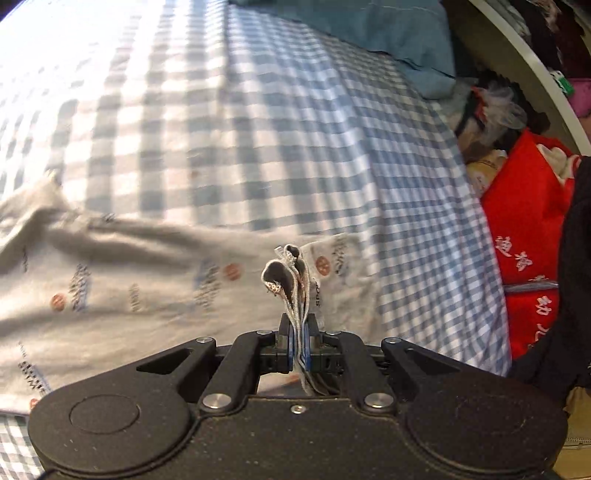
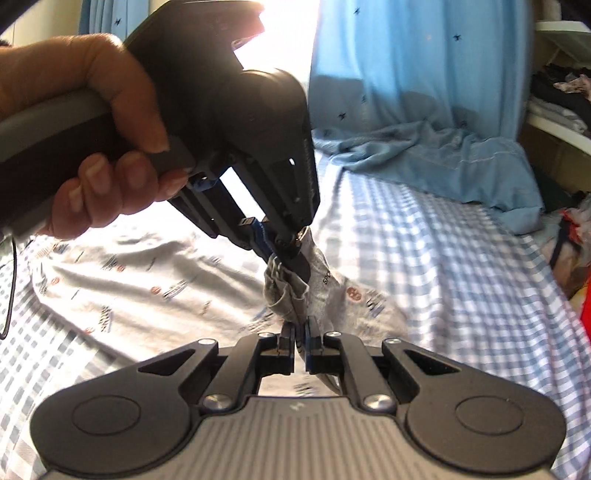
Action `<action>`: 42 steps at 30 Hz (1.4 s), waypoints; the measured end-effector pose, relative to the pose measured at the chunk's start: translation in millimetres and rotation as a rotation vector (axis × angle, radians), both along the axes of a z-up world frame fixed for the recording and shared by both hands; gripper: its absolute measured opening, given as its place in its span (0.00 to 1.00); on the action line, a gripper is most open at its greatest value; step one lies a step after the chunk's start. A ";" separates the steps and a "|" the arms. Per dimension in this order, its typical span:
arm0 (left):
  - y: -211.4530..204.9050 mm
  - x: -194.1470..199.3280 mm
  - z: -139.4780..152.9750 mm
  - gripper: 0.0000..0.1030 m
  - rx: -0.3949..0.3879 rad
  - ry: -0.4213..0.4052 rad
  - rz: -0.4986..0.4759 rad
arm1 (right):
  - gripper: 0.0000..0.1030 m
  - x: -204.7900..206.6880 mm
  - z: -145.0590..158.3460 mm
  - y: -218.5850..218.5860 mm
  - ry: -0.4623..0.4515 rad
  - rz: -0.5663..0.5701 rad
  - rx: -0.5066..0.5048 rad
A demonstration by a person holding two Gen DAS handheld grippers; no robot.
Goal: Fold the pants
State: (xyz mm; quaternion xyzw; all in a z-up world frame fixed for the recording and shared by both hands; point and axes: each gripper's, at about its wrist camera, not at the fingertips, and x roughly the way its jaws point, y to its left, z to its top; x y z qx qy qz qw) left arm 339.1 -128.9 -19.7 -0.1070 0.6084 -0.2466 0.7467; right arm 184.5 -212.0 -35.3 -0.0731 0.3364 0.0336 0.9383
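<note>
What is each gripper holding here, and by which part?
Both the left gripper and right gripper are shut on the pants, pinching the same bunched hem end.

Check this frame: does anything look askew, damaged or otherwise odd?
Nothing damaged. The one oddity: the left gripper and the right gripper are both shut on the same bunched-up edge of the pants, close together, so the fabric is wadded there, while the rest lies rumpled on the checked sheet.

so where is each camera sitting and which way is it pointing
Left wrist: on the left hand-held gripper, angled down across the checked bed sheet; its fingers clamp the pants hem.
Right wrist: on the right hand-held gripper, facing the blue curtain; shows the left hand.
Shared: pants, sheet, blue quilt.
</note>
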 end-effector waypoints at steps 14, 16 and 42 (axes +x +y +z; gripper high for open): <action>60.1 15.9 -67.9 0.04 0.015 0.020 -0.030 | 0.06 22.2 -51.2 60.5 0.152 0.011 0.002; 62.5 17.1 -71.3 0.04 0.005 0.014 -0.045 | 0.06 22.7 -53.1 62.3 0.163 0.010 0.005; 225.9 3.2 -89.4 0.12 0.017 -0.025 0.111 | 0.96 40.3 -51.2 95.7 0.260 0.067 -0.021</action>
